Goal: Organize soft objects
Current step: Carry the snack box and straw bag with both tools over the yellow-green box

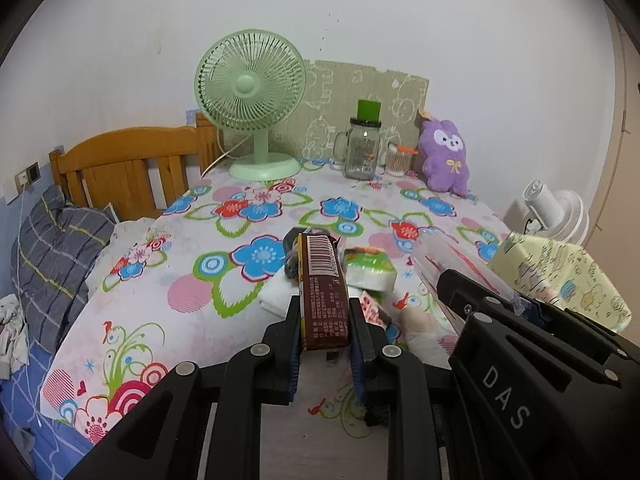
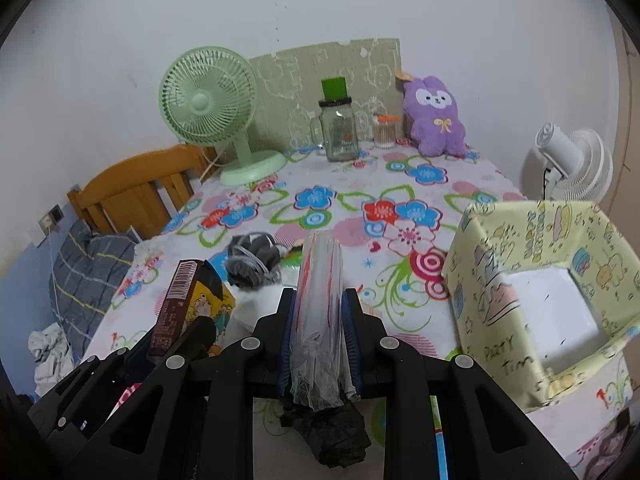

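Flowered cloth covers the table I am working over, with a green fan, a glass jar and a purple plush toy along the far wall and a bed off to the left.

My left gripper is clamped on a brown snack pack, which sticks out forward between the pads. My right gripper is pinched on a clear plastic bag with red markings, something dark bunched at its near end. The yellow fabric bin, open and showing a pale floor, stands just to the right. A green tissue pack and a dark bundle lie on the cloth beyond.

My worries: the plastic is slick and thin, so it could slide out of the pads, and the dark wad hanging below might drop. The snack pack is held near one end only; a quick swing could let it pivot. Both grippers sit close together, so crossing toward the bin risks a knock, and the soft bin wall could fold if clipped.

Readable writing: "DAS" on the right gripper's body, "Party Time" on the bin, a barcode on the snack pack; its small print I cannot read.
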A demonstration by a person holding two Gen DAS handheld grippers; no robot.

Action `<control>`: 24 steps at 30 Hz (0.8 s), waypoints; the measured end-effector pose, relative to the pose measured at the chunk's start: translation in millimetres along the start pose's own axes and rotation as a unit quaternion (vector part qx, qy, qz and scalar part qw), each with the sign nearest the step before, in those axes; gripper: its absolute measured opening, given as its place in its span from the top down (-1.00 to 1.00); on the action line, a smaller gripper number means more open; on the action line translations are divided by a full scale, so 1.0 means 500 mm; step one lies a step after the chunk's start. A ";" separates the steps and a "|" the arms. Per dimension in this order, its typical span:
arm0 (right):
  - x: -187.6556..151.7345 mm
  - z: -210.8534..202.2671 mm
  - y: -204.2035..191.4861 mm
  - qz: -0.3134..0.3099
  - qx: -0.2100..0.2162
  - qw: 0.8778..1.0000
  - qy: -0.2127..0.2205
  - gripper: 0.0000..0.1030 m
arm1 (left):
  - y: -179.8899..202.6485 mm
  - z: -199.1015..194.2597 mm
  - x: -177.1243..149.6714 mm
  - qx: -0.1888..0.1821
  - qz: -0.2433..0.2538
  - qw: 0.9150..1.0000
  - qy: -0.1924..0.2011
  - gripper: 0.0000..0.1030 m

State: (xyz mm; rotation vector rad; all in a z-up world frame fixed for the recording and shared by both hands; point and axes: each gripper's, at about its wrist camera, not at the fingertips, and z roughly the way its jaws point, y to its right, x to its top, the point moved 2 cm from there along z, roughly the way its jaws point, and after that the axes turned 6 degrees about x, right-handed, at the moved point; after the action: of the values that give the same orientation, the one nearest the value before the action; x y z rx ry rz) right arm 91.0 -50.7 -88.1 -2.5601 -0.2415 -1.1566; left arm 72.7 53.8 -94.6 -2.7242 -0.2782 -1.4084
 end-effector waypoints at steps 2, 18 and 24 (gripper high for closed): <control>0.009 -0.013 -0.003 -0.003 0.001 1.000 0.006 0.49 | 0.001 -0.010 0.009 -0.001 0.000 1.000 0.005 0.63; 0.065 -0.081 -0.008 -0.011 0.002 0.999 0.037 0.49 | 0.025 -0.064 0.068 -0.015 0.008 0.999 0.031 0.63; 0.077 -0.090 0.007 -0.008 0.001 0.999 0.041 0.49 | 0.044 -0.069 0.075 -0.021 0.012 0.999 0.034 0.63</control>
State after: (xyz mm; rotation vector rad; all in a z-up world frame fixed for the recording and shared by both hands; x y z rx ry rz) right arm 85.7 -69.3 -32.0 -2.5069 -0.2446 -1.2636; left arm 70.6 32.3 -43.4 -2.6963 -0.2153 -1.5136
